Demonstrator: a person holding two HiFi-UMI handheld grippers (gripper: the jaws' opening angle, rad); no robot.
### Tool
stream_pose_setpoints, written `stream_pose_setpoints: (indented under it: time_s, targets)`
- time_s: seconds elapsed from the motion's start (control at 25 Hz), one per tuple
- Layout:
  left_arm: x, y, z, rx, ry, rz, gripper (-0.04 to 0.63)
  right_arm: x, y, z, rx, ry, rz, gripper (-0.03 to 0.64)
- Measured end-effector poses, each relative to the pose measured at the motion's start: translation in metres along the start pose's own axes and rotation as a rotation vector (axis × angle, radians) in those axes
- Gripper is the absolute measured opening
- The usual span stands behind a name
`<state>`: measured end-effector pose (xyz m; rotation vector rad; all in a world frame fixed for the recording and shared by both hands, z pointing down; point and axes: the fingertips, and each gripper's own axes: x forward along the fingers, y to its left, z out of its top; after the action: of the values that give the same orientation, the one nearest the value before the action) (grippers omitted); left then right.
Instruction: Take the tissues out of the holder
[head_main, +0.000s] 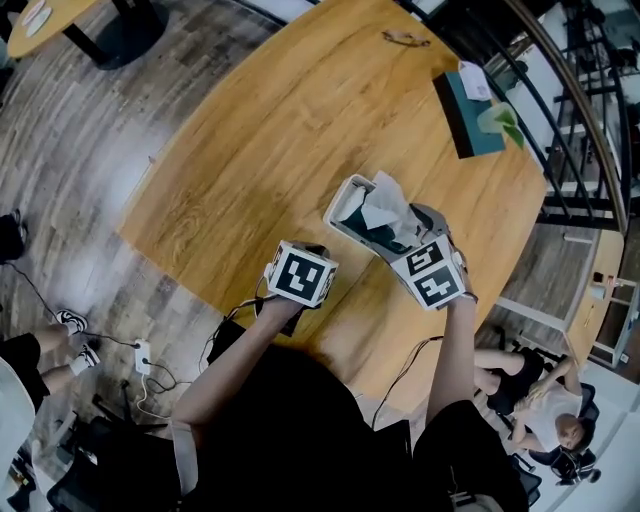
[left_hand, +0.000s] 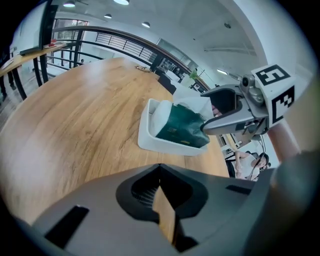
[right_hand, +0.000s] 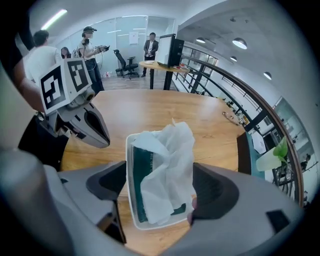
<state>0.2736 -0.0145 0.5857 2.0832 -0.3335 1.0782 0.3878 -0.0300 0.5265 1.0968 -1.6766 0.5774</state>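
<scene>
Well — holder (head_main: 338, 212) inside table (head_main: 300, 120) edges.

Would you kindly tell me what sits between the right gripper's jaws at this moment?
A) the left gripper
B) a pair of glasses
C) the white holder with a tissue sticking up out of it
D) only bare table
C: in the right gripper view, the white holder and its crumpled tissue lie between the wide-apart jaws of the right gripper, which do not press on it.
</scene>
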Motion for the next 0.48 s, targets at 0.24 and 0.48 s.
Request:
stream_pose_setpoints:
  time_s: [0.24, 0.48]
  targets:
    - [0.001, 0.009, -0.001, -0.009, 0.004, 0.007, 0.008, 0.013, 0.000, -0.004, -0.056, 0.057, 0.035, 0.408]
    - [0.002, 0.013, 0.000, -0.002, 0.006, 0.014, 0.008, 0.027, 0.005, -0.009, -0.076, 0.119, 0.085, 0.408]
